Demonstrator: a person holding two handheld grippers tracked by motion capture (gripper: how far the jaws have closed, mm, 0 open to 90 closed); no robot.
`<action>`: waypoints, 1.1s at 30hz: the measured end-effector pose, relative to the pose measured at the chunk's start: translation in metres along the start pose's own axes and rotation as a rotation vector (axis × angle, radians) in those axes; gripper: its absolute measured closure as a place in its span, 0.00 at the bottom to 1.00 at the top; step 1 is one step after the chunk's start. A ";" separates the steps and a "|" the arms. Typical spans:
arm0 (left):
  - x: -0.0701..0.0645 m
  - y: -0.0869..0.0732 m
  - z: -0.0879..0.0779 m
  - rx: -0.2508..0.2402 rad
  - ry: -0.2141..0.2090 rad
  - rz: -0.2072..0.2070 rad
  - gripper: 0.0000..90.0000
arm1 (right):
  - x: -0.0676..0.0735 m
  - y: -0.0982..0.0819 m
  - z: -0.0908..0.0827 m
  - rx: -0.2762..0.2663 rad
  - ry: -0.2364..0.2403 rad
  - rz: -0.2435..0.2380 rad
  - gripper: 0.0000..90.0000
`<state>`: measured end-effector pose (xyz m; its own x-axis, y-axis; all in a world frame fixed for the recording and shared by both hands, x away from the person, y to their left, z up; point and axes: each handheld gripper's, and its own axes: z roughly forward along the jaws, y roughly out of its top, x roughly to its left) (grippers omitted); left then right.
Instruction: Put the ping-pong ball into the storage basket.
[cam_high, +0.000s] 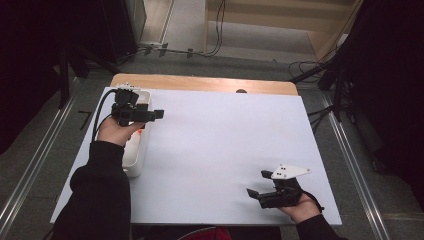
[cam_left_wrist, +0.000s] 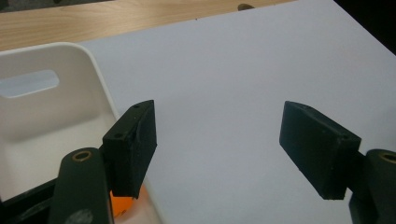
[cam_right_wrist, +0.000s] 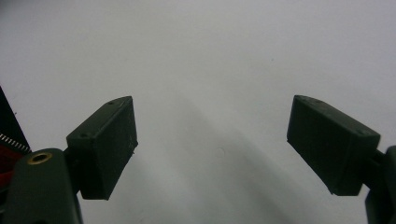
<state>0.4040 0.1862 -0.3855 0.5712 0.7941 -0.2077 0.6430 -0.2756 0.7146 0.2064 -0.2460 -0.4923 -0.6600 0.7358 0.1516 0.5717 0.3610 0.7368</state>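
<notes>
My left gripper (cam_high: 156, 114) hangs over the right rim of a long white bin (cam_high: 134, 167) at the table's left side. Its jaws stand open with nothing between them (cam_left_wrist: 219, 149), and they point out over the white table top (cam_high: 220, 145). An orange thing (cam_left_wrist: 122, 205) lies in the bin just under the left jaw, mostly hidden. My right gripper (cam_high: 258, 183) rests low near the table's front right, jaws open and empty (cam_right_wrist: 212, 149), pointing left across the bare white surface.
The bin (cam_left_wrist: 51, 126) has a cut-out handle in its end wall. A wooden strip (cam_high: 200, 83) runs along the table's far edge. Cables and dark stands lie on the floor beyond and to the right of the table.
</notes>
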 end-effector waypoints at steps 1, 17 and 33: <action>-0.001 0.000 0.000 0.002 -0.005 0.009 0.31 | 0.000 0.000 0.000 -0.001 0.000 0.000 0.16; -0.015 -0.004 0.004 -0.006 -0.081 0.029 0.27 | -0.003 -0.001 -0.002 -0.006 -0.004 0.015 0.16; -0.040 -0.016 0.009 -0.009 -0.132 0.076 0.27 | -0.003 -0.001 -0.002 -0.002 -0.002 0.011 0.16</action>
<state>0.3758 0.1540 -0.3948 0.6806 0.6927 -0.2385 0.5912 -0.3270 0.7372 0.2069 -0.2498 -0.4923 -0.6525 0.7410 0.1586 0.5781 0.3513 0.7365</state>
